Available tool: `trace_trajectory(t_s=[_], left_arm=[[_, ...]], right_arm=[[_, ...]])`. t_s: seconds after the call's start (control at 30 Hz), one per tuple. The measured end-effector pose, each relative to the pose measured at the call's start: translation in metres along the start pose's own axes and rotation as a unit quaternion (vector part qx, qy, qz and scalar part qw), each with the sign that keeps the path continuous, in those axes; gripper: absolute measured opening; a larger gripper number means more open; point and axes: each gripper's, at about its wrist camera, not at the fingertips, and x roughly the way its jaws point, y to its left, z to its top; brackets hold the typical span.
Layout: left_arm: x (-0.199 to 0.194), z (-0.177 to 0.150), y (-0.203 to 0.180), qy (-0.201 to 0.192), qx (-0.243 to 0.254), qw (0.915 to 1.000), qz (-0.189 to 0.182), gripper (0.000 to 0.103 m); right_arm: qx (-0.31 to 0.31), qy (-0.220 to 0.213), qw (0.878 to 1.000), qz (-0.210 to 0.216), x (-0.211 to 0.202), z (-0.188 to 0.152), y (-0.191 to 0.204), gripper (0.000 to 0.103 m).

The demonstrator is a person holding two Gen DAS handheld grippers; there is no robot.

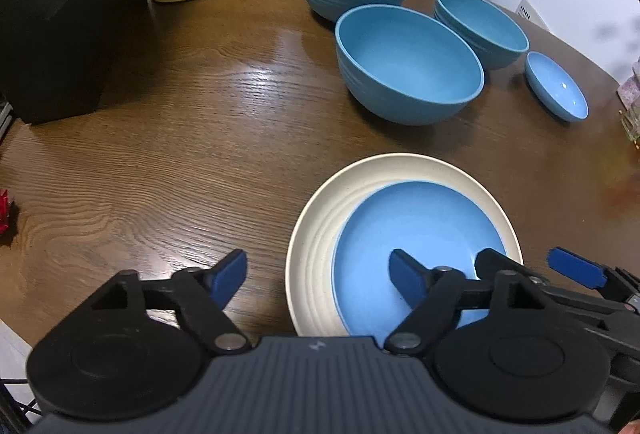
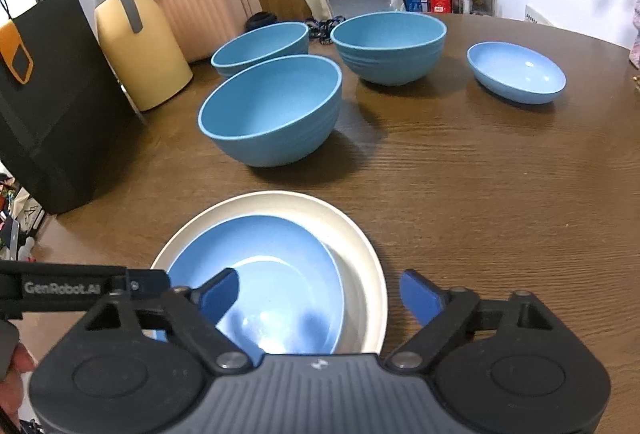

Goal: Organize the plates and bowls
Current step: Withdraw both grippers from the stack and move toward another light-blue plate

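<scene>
Both my left hand-held gripper (image 1: 320,276) and right hand-held gripper (image 2: 320,294) gape wide, holding nothing. The small blue dish (image 2: 516,72) sits at two o'clock on the bench (image 2: 480,194), nearer my right; the stacked plates (image 2: 360,254) lie just below.

blue plate (image 2: 256,274) nested on cream plate (image 2: 360,274), seemingly off-centre

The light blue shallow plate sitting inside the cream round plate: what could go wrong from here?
1. The light blue shallow plate sits off-centre in the cream round plate, so it may slide if the stack is lifted.
2. The open left gripper and right gripper are close together above it and might collide.
3. Three deep blue bowls crowd together; grabbing one may bump another.
</scene>
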Motion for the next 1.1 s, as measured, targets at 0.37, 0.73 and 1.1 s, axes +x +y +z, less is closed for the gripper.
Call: trace_trajectory(t_s=[0.37, 0.73, 1.1], left_arm=[[-0.02, -0.004, 0.006, -0.026, -0.016, 0.9995, 0.003, 0.103], [-0.03, -0.004, 0.005, -0.038, -0.018, 0.9991, 0.003, 0.103], [-0.042, -0.003, 0.004, -0.052, -0.021, 0.9984, -0.001, 0.103]], right_arm=[[0.006, -0.009, 1.0, -0.025, -0.017, -0.001, -0.004, 0.103], [0.007, -0.022, 0.999, -0.028, -0.033, -0.003, -0.003, 0.103], [0.006, -0.033, 0.999, -0.038, -0.046, 0.0, -0.006, 0.103]])
